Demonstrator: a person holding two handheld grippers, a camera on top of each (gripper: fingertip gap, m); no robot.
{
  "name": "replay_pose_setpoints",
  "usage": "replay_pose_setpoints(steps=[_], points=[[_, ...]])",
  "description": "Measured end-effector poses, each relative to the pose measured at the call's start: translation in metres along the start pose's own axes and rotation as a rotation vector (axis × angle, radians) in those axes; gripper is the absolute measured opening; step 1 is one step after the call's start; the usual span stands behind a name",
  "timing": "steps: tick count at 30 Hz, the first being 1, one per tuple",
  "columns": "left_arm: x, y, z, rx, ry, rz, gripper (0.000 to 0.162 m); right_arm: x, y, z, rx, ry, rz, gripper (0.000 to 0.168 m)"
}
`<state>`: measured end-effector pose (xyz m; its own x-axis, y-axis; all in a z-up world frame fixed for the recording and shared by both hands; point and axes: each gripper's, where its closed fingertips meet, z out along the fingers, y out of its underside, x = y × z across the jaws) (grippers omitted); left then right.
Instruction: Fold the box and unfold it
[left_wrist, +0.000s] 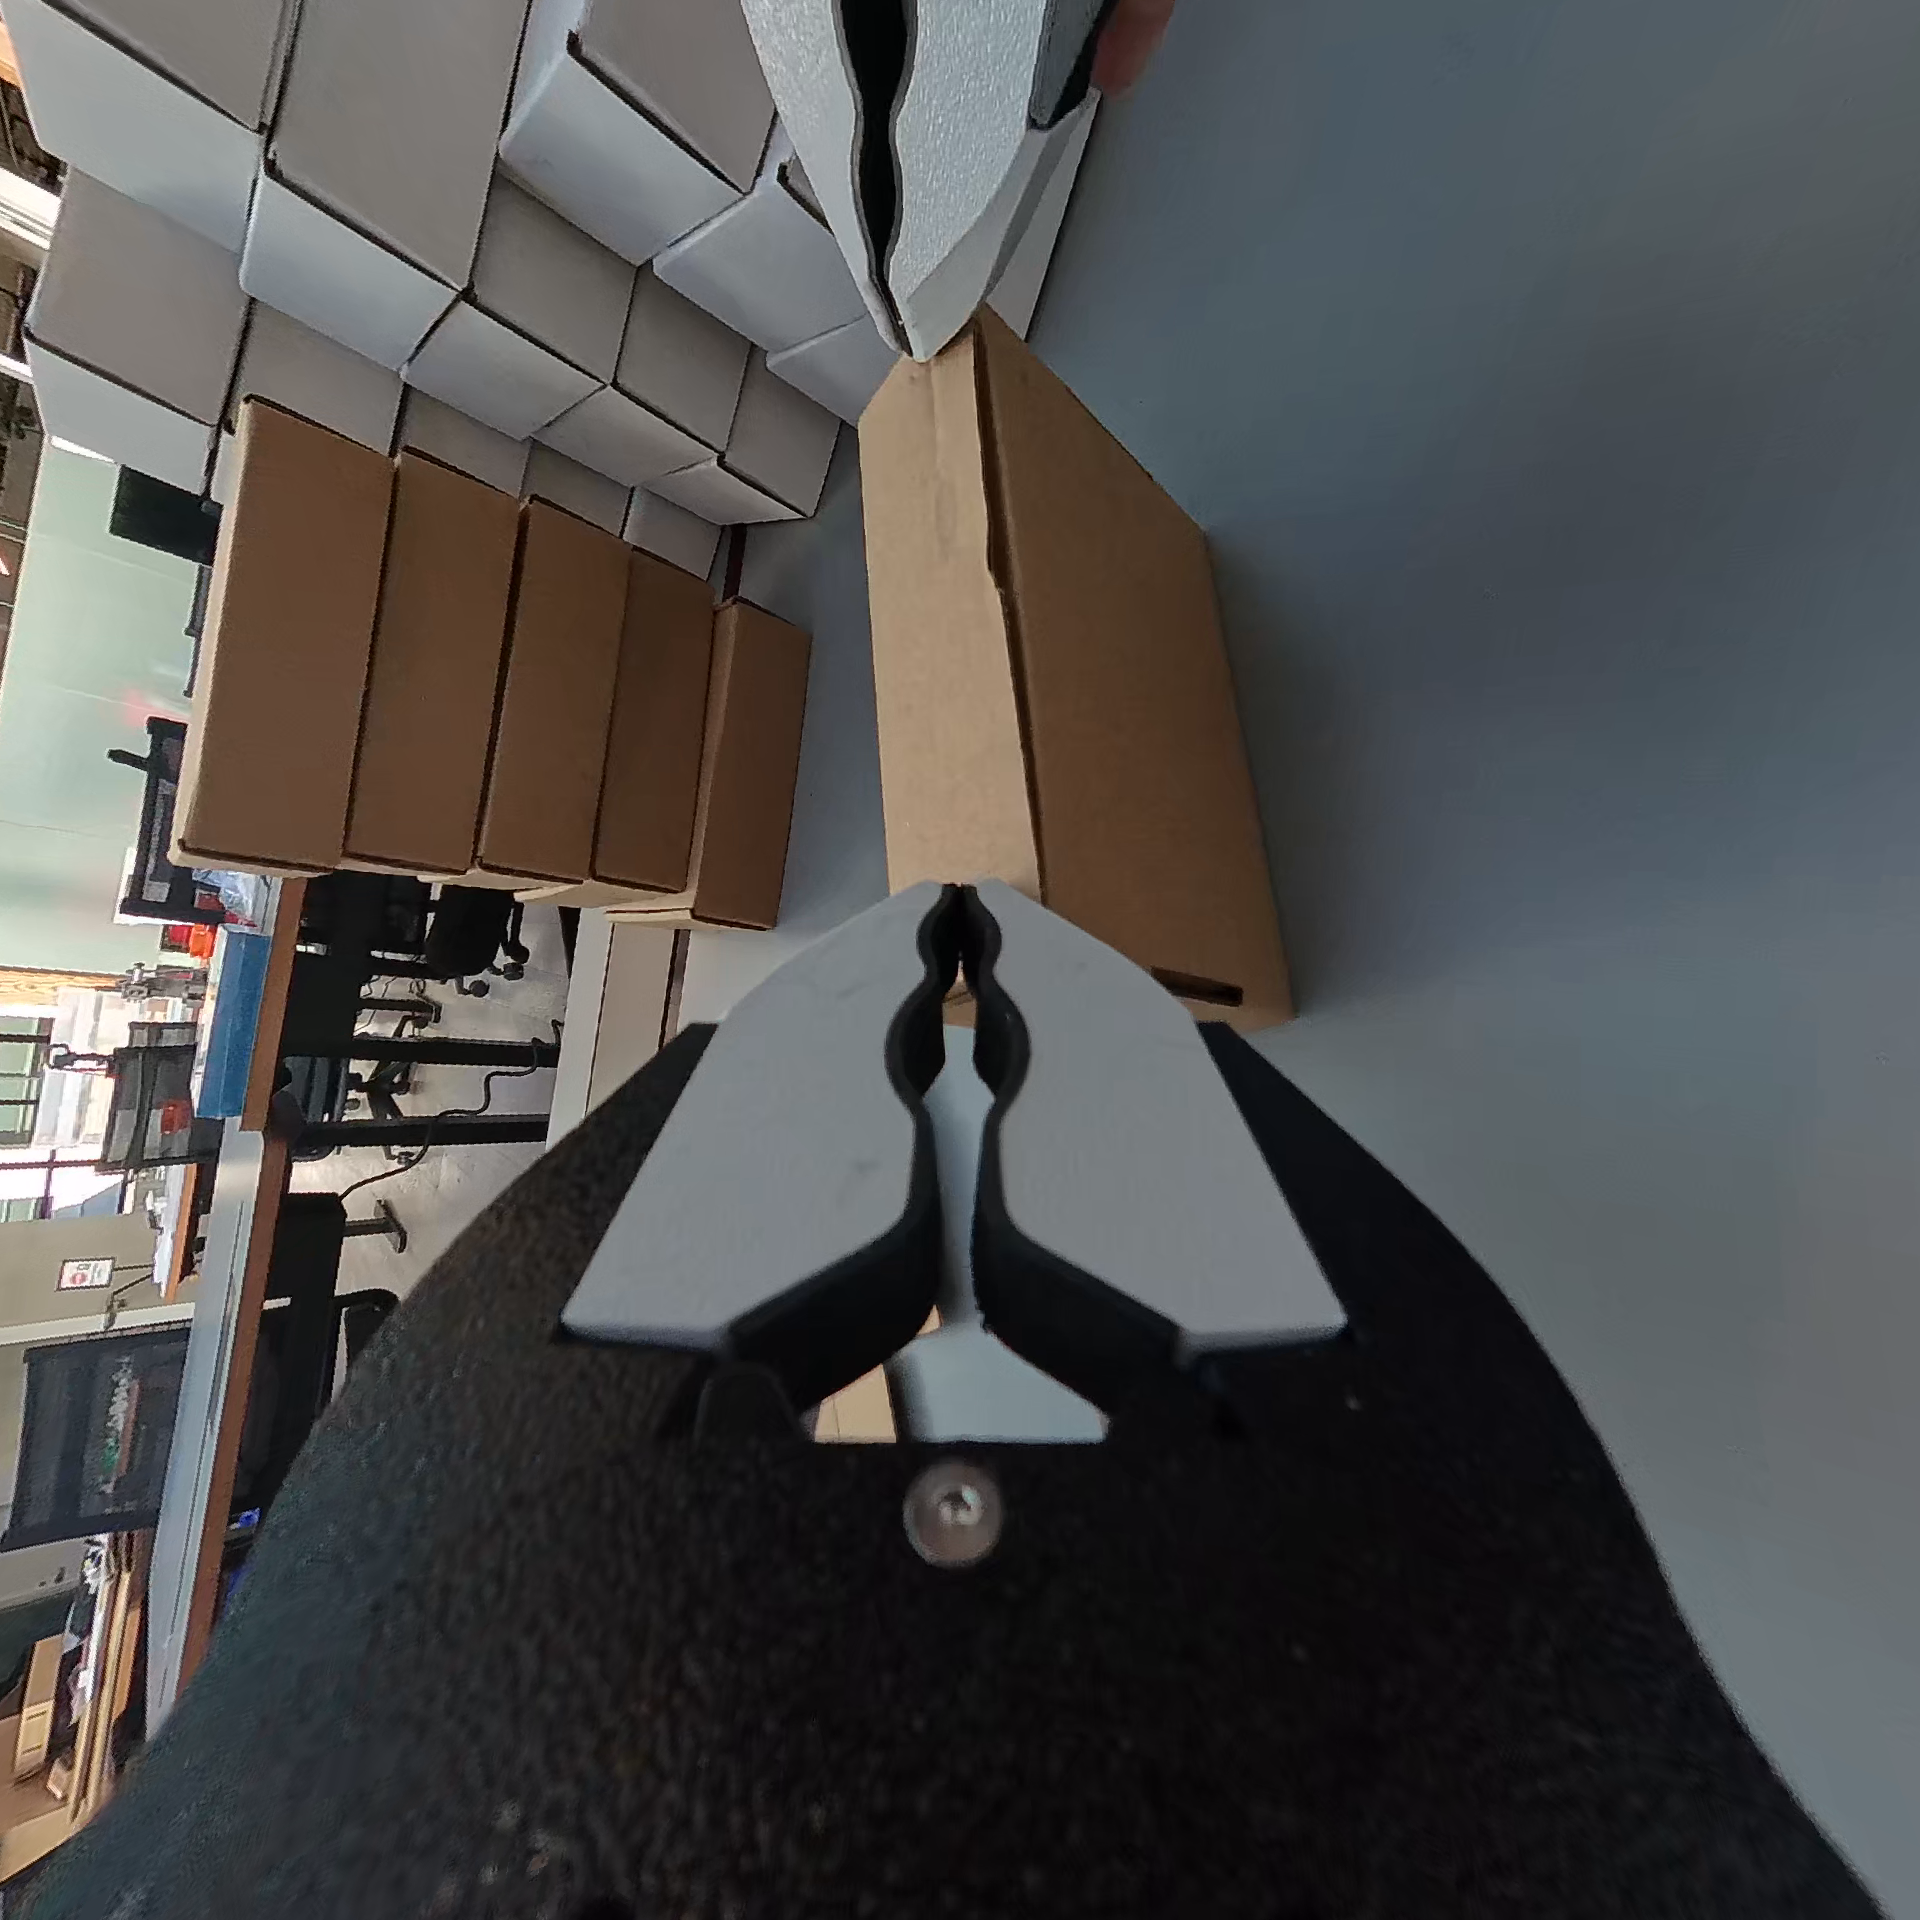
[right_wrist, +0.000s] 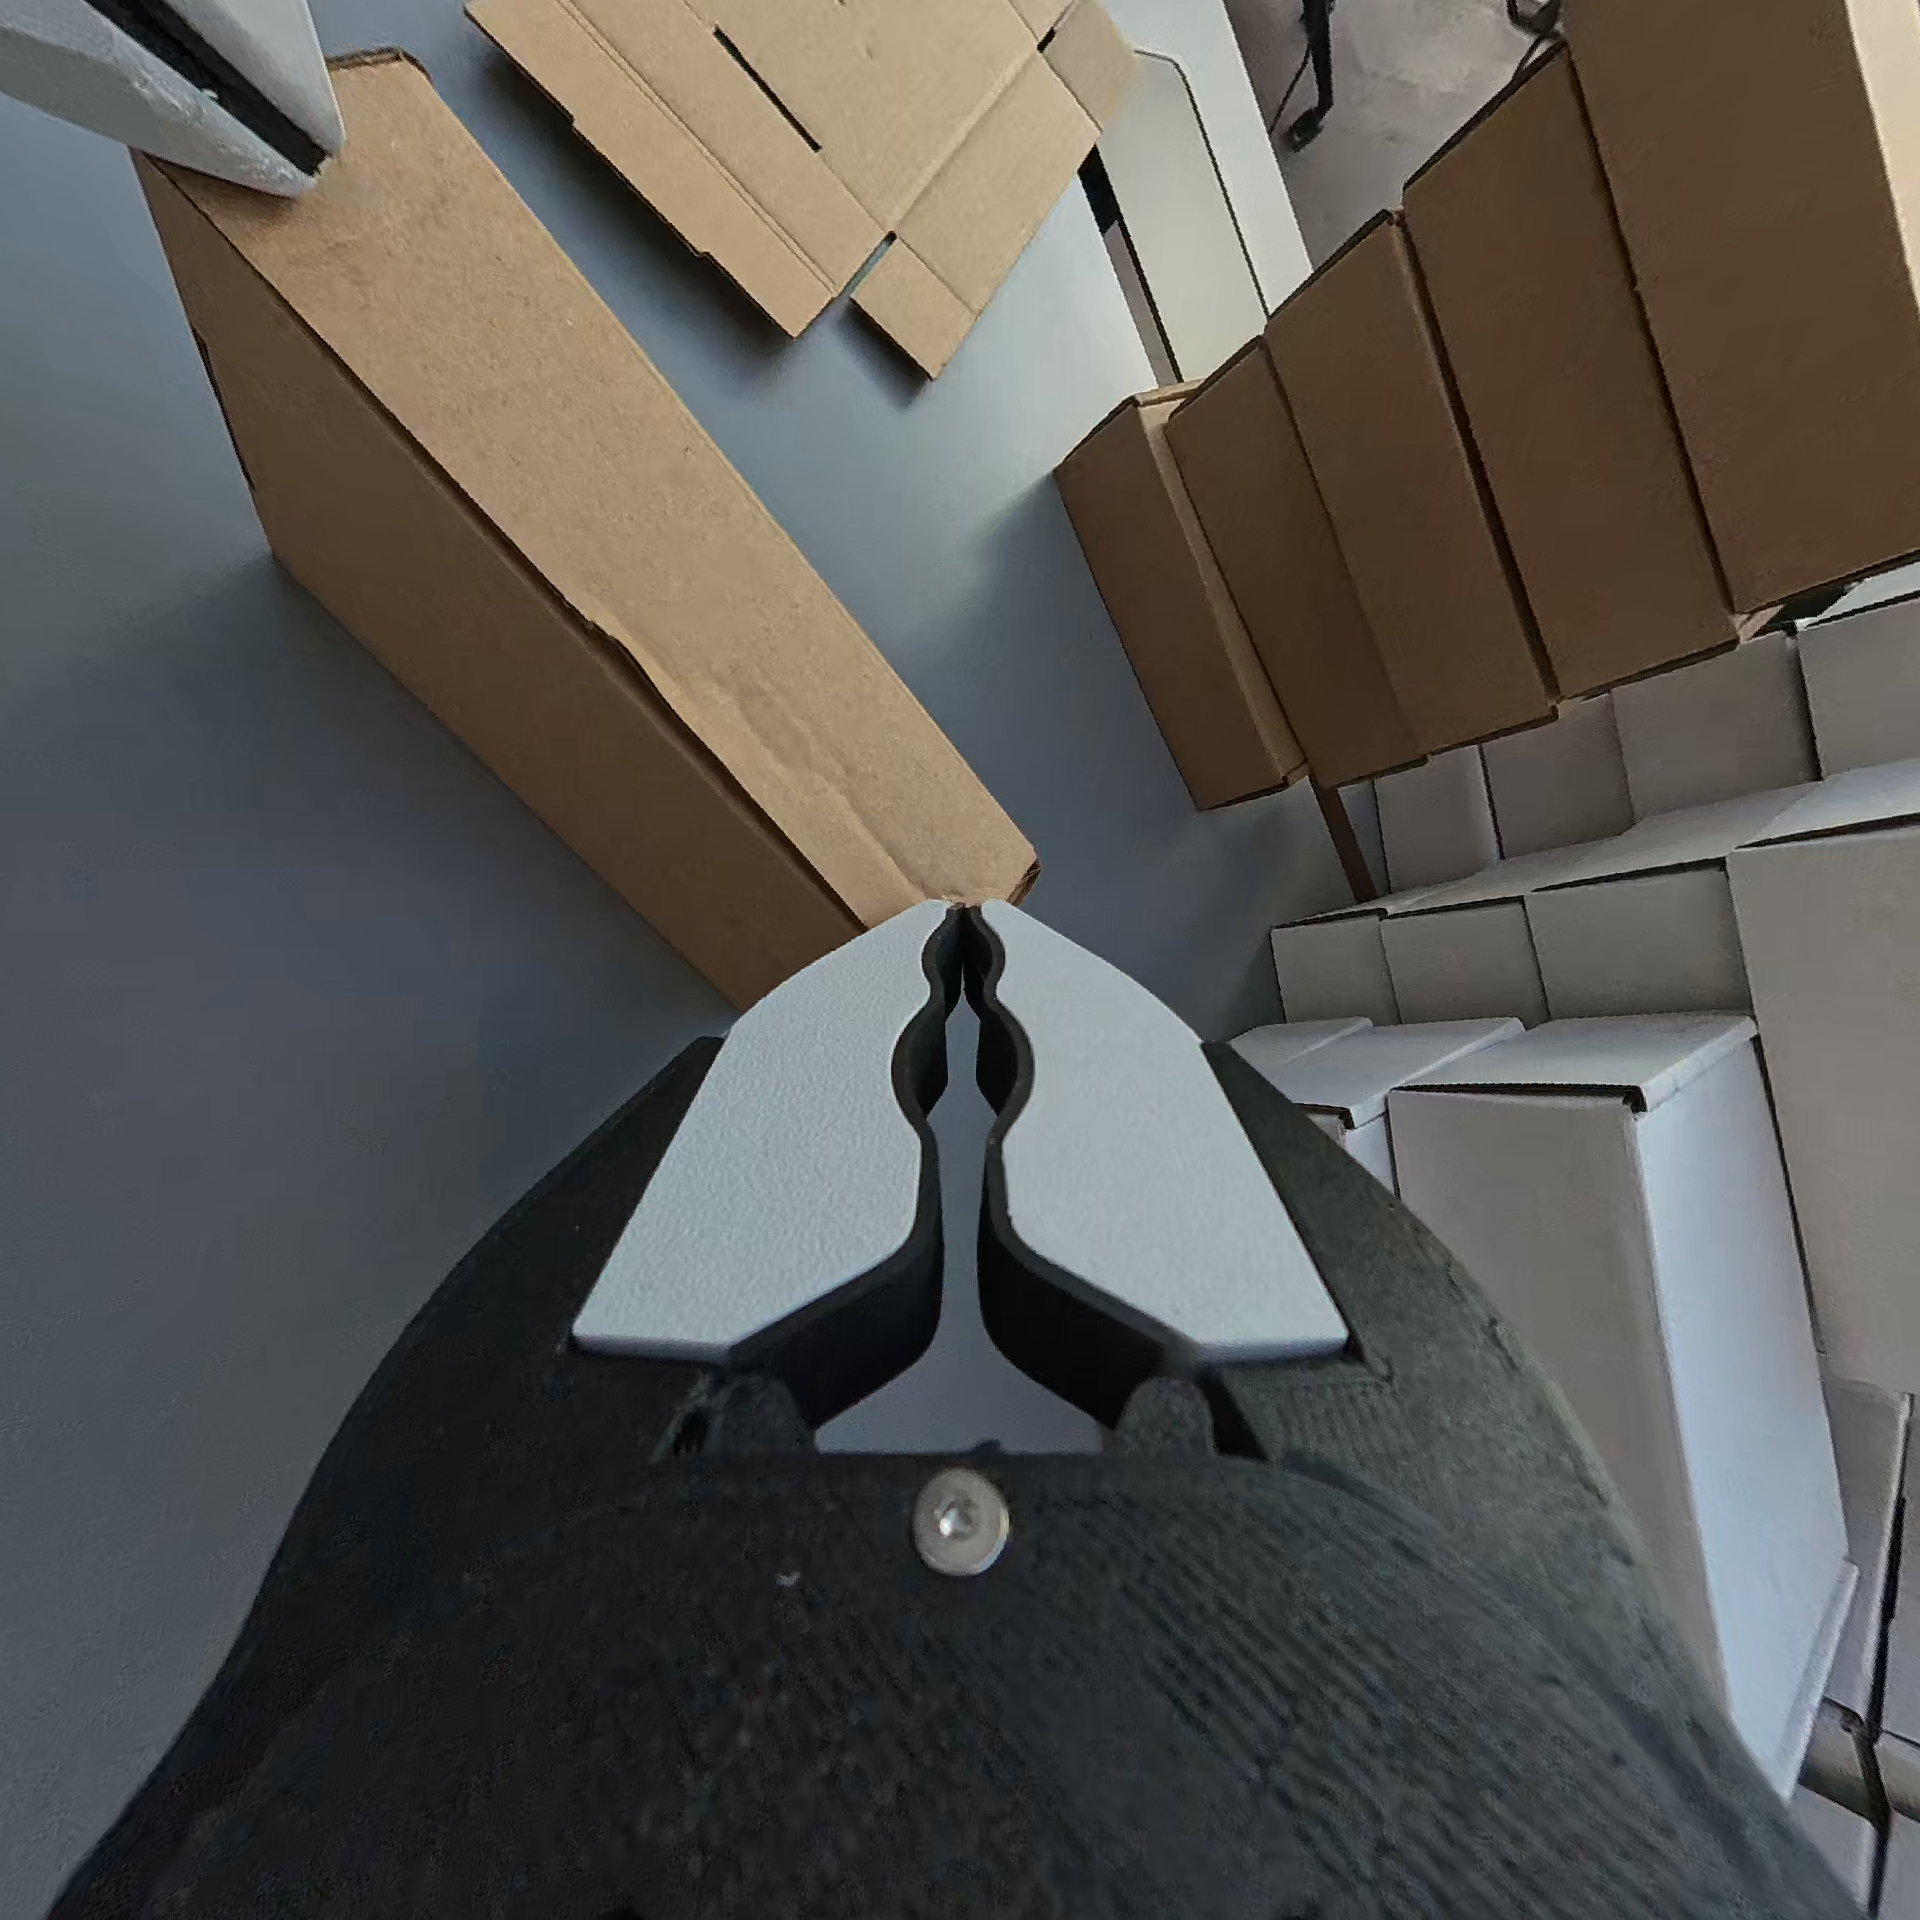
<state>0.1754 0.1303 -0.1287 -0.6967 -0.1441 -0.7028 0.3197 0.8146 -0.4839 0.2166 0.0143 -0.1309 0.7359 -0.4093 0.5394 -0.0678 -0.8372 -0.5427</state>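
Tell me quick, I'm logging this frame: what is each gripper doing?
Left gripper: closed, fingers pinching one end of the brown box.
Right gripper: closed, fingers pinching the box's other end.

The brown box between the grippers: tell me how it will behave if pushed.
The brown box is thin cardboard, closed and probably empty, so likely light and easy to slide on the smooth grey table. Its creased lid edge suggests the panels flex.

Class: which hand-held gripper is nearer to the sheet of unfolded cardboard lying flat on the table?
Left. The left hand-held gripper is at the closed brown box's end nearest the flat cardboard; the right hand-held gripper is at the box's opposite end, farther away.
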Motion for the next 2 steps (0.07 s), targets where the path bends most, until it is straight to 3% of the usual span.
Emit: replay_pose_setpoints(steps=[1, 2], points=[[0.0010, -0.0007, -0.0005, -0.008, 0.005, 0.007, 0.000, -0.0004, -0.0002, -0.0014, 0.014, -0.019, 0.006, 0.000], [0.0022, -0.0016, -0.0011, -0.013, 0.013, 0.009, 0.000, -0.0008, -0.0001, -0.0039, 0.028, -0.051, 0.012, 0.000]])
